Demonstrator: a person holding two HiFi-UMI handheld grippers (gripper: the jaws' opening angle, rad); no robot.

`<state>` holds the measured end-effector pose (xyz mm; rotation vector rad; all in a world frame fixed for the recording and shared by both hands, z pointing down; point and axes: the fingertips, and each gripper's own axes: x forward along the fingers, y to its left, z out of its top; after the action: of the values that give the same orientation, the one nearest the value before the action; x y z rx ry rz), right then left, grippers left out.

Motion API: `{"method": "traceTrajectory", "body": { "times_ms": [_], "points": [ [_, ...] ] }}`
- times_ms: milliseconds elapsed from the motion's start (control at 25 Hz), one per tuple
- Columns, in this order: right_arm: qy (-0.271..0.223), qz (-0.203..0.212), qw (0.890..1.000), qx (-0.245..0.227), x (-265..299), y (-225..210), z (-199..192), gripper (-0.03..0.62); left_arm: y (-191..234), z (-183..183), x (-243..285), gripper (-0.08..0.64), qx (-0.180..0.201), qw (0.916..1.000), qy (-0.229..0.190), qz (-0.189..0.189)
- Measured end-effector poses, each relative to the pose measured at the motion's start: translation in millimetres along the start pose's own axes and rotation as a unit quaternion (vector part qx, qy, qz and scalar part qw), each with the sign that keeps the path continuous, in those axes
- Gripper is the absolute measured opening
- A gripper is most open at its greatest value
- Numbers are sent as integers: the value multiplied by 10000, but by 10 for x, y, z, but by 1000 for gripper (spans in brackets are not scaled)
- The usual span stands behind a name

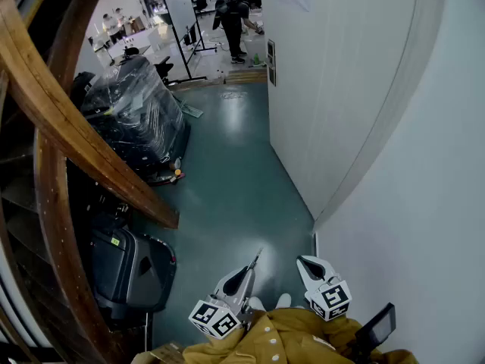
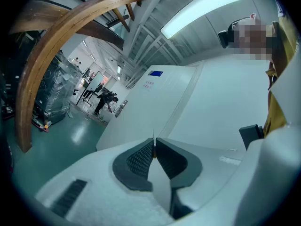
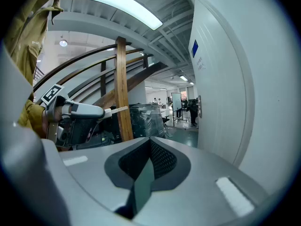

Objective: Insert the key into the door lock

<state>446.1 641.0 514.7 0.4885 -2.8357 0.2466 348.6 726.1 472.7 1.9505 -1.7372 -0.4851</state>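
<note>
A thin silver metal key [image 1: 255,261] is pinched in the left claw [image 1: 244,275]; the right claw [image 3: 150,141] is closed on nothing. With the dark door lock plate [image 1: 271,61] well ahead, the lightly pinched key could be twisted askew if presented off-line.

Key [image 1: 256,260] in left hand-held gripper [image 1: 246,273]

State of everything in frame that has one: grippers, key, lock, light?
left gripper: shut on the key
key: held, tip sticking forward, not in the door lock
right gripper: shut, empty
door lock: far down the wall, untouched
ceiling light: on
</note>
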Motion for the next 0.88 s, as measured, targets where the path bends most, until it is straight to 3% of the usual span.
{"method": "traceTrajectory", "body": {
  "times_ms": [880],
  "points": [
    [-204, 167, 9996, 121, 179, 236, 107, 6, 199, 76, -237, 23, -258, 9996, -59, 44]
  ]
}}
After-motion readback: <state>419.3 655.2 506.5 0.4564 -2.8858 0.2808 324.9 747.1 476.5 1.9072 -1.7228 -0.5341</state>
